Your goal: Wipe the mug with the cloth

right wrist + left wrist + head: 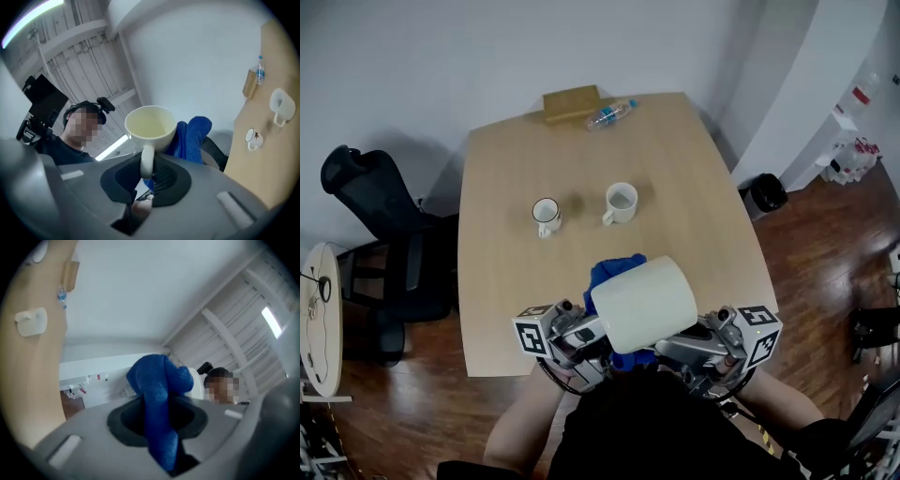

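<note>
Light wooden table (694,187) on a dark plank floor (825,225): a white mug (645,305) and a blue cloth (609,270) are held in the air over the table's near edge, close to the person.
The right gripper (147,180) is clamped on the mug's handle, its jaws drawn together around it, so that the mug lies on its side in the head view. The left gripper (157,420) pinches the cloth, whose bunched upper end rises from between the jaws just beside the mug's outer wall. Farther back on the table stand a black-rimmed mug (547,214) and a plain white cup (620,202), side by side but apart. At the far edge a plastic bottle (609,114) lies beside a wooden block (572,103). A black office chair (370,197) stands at the left.
</note>
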### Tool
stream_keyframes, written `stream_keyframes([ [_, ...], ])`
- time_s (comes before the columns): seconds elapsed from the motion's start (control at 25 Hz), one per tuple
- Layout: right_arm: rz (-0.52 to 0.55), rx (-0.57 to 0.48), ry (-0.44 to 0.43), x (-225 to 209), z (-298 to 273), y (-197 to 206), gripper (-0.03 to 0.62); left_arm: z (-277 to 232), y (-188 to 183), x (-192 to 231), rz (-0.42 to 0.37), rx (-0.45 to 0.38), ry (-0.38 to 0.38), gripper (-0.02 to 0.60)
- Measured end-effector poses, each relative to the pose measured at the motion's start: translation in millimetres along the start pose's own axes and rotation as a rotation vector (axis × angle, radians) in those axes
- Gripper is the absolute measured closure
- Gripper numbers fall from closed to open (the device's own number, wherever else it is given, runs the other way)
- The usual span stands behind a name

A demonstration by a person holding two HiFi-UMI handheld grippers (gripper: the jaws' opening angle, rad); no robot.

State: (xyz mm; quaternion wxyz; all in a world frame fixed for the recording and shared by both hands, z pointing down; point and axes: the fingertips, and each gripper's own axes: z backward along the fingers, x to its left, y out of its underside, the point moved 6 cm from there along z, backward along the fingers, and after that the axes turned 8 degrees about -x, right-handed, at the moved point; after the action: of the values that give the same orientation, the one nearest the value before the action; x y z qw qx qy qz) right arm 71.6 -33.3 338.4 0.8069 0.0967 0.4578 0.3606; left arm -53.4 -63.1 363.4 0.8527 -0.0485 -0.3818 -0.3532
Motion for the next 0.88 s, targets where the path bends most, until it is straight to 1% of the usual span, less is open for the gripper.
stream_keyframes([
  [0.08,0.016,-0.035,0.019,-4.4,-3.9,-3.8,0.557,-0.1,8.6,0.8,0.014,-0.102,-0.006,0.471],
  [0.12,0.017,-0.044,0.024,-5.5,-4.6,-4.8,0.557,1.8,10.8,0.6,0.009,-0.133,-0.015,0.471],
  [0.16,0.015,-0.050,0.028,-6.2,-4.7,-5.8,0.557,5.0,10.2,-0.1,-0.009,-0.149,-0.034,0.471],
  [0.24,0.021,-0.058,0.048,-7.4,-2.2,-9.4,0.557,14.3,-1.3,-5.0,-0.094,-0.153,-0.099,0.469],
  [0.28,0.029,-0.061,0.068,-8.8,1.0,-12.2,0.556,19.9,-11.6,-10.4,-0.160,-0.151,-0.143,0.469],
  [0.32,0.038,-0.062,0.096,-11.0,5.6,-15.2,0.557,25.1,-23.8,-18.0,-0.243,-0.146,-0.197,0.468],
  [0.4,0.060,-0.049,0.165,-16.7,17.4,-19.5,0.556,30.6,-47.3,-34.9,-0.459,-0.105,-0.337,0.468],
  [0.48,0.074,-0.015,0.224,-21.6,27.9,-17.9,0.556,26.3,-60.7,-45.9,-0.683,-0.012,-0.477,0.468],
  [0.52,0.073,0.005,0.243,-23.7,30.5,-13.9,0.556,21.8,-63.1,-49.1,-0.764,0.037,-0.521,0.468],
  [0.56,0.067,0.024,0.255,-26.0,31.7,-8.5,0.556,16.9,-63.7,-51.7,-0.816,0.072,-0.541,0.468],
  [0.6,0.059,0.038,0.265,-29.0,32.4,-3.2,0.556,11.9,-62.9,-53.7,-0.843,0.092,-0.542,0.468],
  [0.64,0.050,0.044,0.276,-32.8,33.8,0.2,0.556,7.1,-60.6,-55.0,-0.853,0.101,-0.532,0.468],
  [0.72,0.035,0.022,0.301,-41.6,39.1,-1.3,0.556,0.0,-50.9,-53.7,-0.859,0.126,-0.519,0.468],
  [0.8,0.036,-0.022,0.313,-46.7,41.8,-10.7,0.556,-0.8,-35.4,-45.8,-0.843,0.164,-0.532,0.468],
  [0.88,0.061,-0.039,0.300,-43.9,38.1,-18.2,0.556,3.0,-22.3,-35.0,-0.803,0.174,-0.557,0.468],
])
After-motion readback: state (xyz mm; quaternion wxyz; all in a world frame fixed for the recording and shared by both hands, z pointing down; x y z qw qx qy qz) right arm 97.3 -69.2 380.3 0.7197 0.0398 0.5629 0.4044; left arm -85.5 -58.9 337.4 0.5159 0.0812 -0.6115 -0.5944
